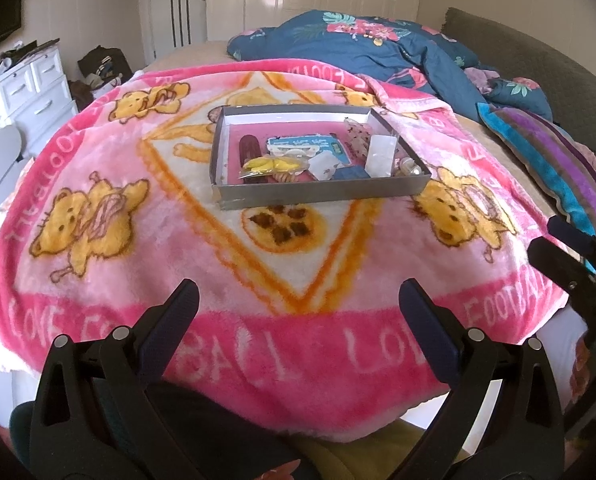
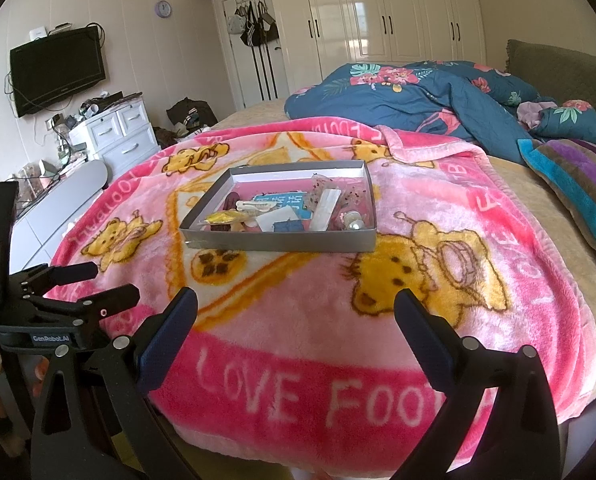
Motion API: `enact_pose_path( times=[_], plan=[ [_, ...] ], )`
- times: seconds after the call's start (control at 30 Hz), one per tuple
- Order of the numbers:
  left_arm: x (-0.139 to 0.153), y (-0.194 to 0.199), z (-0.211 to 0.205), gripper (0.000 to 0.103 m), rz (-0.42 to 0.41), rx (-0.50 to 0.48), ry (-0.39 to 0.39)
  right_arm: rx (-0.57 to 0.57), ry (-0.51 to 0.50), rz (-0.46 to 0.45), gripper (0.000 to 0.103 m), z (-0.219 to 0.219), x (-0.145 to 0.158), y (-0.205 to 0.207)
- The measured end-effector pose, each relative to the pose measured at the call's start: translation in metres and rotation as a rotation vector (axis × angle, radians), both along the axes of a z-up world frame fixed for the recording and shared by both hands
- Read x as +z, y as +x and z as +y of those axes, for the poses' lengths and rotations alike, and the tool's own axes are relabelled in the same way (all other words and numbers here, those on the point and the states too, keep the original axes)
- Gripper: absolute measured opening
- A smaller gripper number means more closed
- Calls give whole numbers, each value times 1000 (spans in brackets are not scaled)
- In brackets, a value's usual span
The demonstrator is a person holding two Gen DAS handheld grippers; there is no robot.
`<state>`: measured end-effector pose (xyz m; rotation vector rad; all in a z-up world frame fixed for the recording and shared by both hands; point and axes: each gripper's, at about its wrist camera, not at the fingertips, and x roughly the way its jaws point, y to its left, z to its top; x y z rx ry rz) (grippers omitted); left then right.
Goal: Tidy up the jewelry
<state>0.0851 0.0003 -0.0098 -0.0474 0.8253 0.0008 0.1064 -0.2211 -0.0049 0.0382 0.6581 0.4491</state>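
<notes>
Bed [image 2: 509, 184] carries it all, one bed, with one pink bear blanket [image 2: 417, 216] spread flat on top, I judge to give the box a level seat. One shallow grey box [image 2: 282, 241] sits mid-blanket, well ahead of me, and the jewelry [image 2: 294, 212] lies heaped inside it in a jumble I cannot count; one yellow piece [image 1: 272, 165] near the front wall stands out. My two tools hang back over the near hem: left hand-held gripper [image 1: 298, 300] wide open, holding nothing; right hand-held gripper [image 2: 296, 312] likewise agape, empty, both aimed at the box.
</notes>
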Motion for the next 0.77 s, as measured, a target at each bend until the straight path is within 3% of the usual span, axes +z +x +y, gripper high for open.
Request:
enact_pose_path(
  times=[0.27,0.4,0.5,0.63,0.77],
  plan=[
    [0,2,-1,94,7,6,21,-15,-8,-7,98,-3,1,2],
    [-3,6,0,94,22,34,71,-30,-4,-8,98,-7,6,6],
    [-6,11,9,94,34,43,33,-48,8,-3,98,-11,8,12],
    [-11,36,47,94,69,130,-41,-110,14,9,98,-31,3,32],
    [-19,79,110,94,87,270,-44,-267,-25,39,99,-74,-15,84]
  ],
)
